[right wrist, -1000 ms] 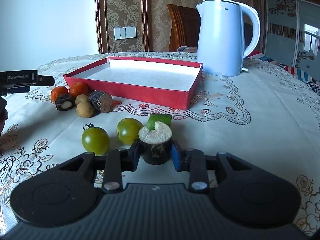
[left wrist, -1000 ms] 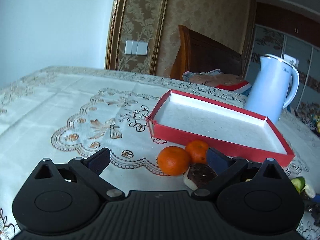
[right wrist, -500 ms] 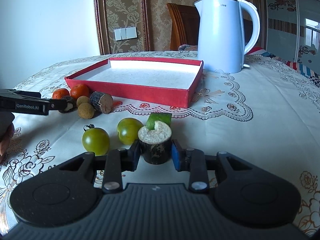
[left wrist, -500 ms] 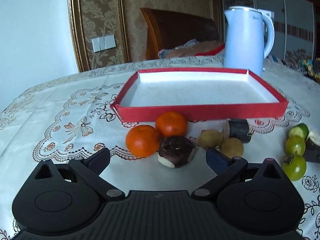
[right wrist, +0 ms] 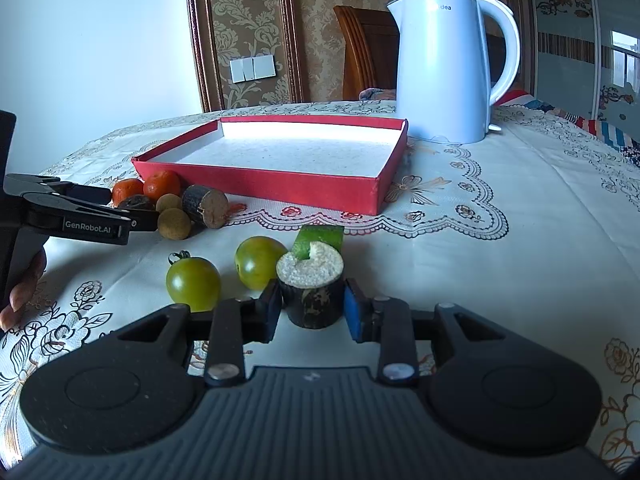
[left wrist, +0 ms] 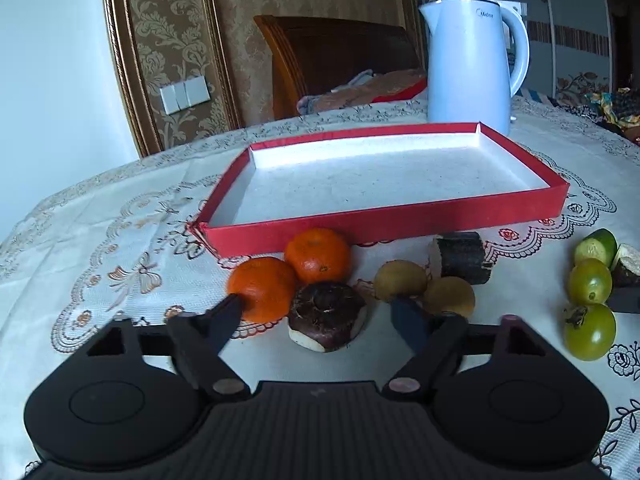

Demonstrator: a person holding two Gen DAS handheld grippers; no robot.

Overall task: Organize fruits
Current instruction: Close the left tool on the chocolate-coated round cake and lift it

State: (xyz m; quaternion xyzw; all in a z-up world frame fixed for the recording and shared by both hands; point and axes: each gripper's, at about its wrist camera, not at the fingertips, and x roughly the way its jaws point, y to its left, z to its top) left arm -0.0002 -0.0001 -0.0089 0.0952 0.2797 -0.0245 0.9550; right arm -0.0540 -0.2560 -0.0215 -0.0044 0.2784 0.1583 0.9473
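Note:
My left gripper [left wrist: 320, 311] hovers low over the tablecloth with its jaws closing around a dark brown, chestnut-like fruit [left wrist: 326, 316]; the pads are still clear of it. The left fingertip [left wrist: 234, 308] sits against the nearer of two tangerines [left wrist: 262, 288]. Two small tan round fruits [left wrist: 400, 280] and a dark cane stub [left wrist: 462, 258] lie to the right. My right gripper [right wrist: 312, 310] is shut on another cane stub [right wrist: 312, 292] that stands on the cloth. Beside it are two green tomatoes [right wrist: 194, 282] and a green wedge [right wrist: 320, 238]. The red tray [right wrist: 256, 178] lies behind, holding nothing.
A white kettle [right wrist: 440, 64] stands behind the tray's right corner. A wooden chair [left wrist: 332, 60] with cloth on it is past the table's far edge. A person's hand [right wrist: 24, 284] grips the left tool at the left border.
The left gripper rolled level and swung right toward the fruit cluster, then its jaws narrowed around the dark brown fruit. The right gripper and its cane stub stayed put.

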